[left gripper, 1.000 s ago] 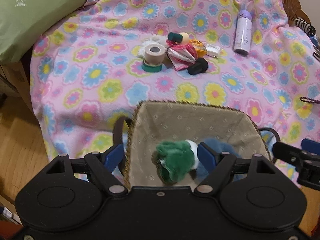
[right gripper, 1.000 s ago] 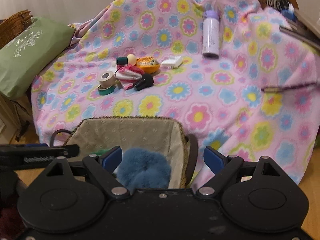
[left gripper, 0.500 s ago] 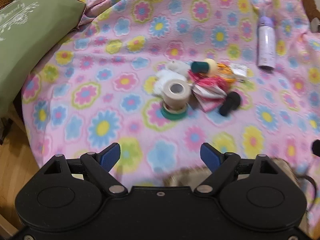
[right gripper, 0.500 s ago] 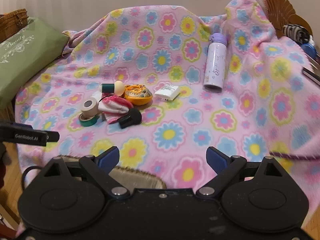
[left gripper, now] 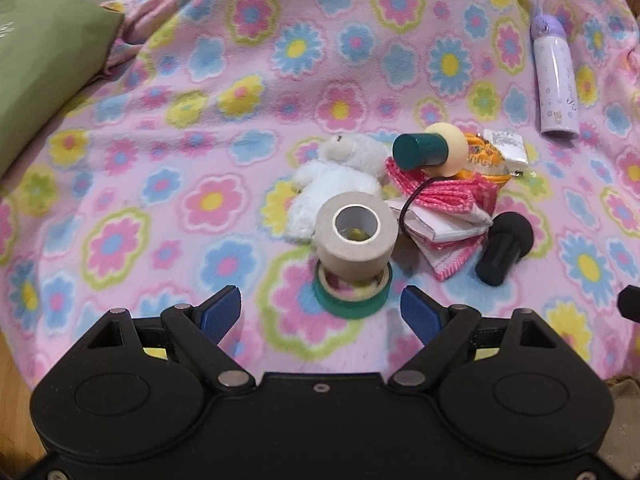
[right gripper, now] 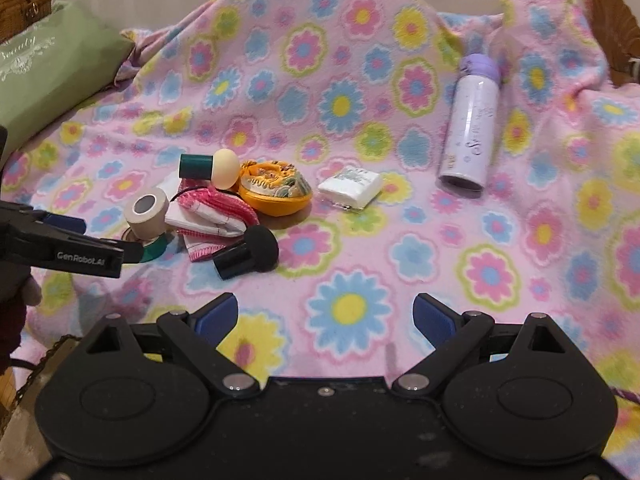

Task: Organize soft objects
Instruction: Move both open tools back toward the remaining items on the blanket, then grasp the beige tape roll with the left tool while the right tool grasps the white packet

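At the upper left of both views a green pillow (left gripper: 44,60) lies at the edge of the flowered blanket (left gripper: 248,52). Left of centre in the left wrist view, the white plush toy (left gripper: 340,176) sits just behind the beige tape roll (left gripper: 356,240), which is stacked on a green tape roll (left gripper: 352,300). The left gripper (left gripper: 320,308) hovers just in front of these rolls, jaws spread wide and holding nothing. Right of the rolls lies the folded pink cloth (left gripper: 444,216), touching a black sponge-tipped applicator (left gripper: 504,248), with a purple bottle (left gripper: 554,76) at far right. The right gripper (right gripper: 324,316) is likewise wide open and empty, low centre in its view, well short of the pile. This looks like the reach for the next soft item; the plush calls for passing over or around the tape without toppling it.
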`<state>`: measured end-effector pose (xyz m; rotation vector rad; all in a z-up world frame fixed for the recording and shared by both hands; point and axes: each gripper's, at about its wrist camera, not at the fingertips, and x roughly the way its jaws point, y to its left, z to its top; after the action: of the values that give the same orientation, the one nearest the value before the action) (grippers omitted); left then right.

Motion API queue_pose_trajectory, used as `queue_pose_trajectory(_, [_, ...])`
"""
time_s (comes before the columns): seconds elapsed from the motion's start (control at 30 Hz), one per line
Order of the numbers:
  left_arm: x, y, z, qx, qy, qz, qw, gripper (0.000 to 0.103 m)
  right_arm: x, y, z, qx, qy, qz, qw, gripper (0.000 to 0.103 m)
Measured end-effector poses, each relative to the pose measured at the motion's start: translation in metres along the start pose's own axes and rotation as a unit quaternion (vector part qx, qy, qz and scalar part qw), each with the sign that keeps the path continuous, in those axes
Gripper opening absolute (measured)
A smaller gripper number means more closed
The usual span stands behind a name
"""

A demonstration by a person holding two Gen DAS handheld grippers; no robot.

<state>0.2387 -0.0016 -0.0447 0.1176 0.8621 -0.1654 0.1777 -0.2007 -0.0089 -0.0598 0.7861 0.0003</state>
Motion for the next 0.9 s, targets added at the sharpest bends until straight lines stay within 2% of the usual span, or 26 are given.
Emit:
queue_pose_trajectory(0.1, [0.017,0.001,0.007,0.011,0.008,-0.001,0.9999,0.084,0.018,0.003,0.006,-0.005,0.01,0.011,1.0,0.095])
queue_pose_trajectory(0.2, [0.032,0.006,0.013,0.012,0.011,-0.024,0.9996,0.085,0.034,0.009,0.013,-0.016,0.013,0.024,0.999,0.095])
queue_pose_trajectory(0.33, [0.048,0.011,0.021,0.011,-0.002,-0.044,0.999,0.086,0.053,0.022,0.02,-0.045,0.011,0.034,0.998,0.095])
queue_pose_trajectory(0.5, [0.063,0.008,0.027,0.031,-0.027,-0.043,0.9982,0.089,0.071,0.03,0.034,-0.057,-0.003,0.042,0.997,0.095])
queue_pose_trajectory(0.6, [0.067,0.009,0.023,0.033,-0.048,-0.049,0.9971,0.093,0.074,0.018,0.048,-0.019,-0.017,0.055,0.998,0.095])
queue_pose_trajectory(0.67, [0.068,0.011,0.018,0.026,-0.065,-0.052,0.9962,0.097,0.074,0.006,0.059,0.012,-0.03,0.056,0.998,0.1])
queue_pose_trajectory(0.77, [0.068,0.01,0.02,0.027,-0.064,-0.053,0.9962,0.098,0.079,-0.012,0.076,0.051,-0.05,0.038,0.997,0.101])
queue_pose_trajectory(0.9, [0.069,0.012,0.02,0.025,-0.065,-0.055,0.996,0.099,0.104,-0.029,0.1,0.086,-0.057,-0.006,0.995,0.101])
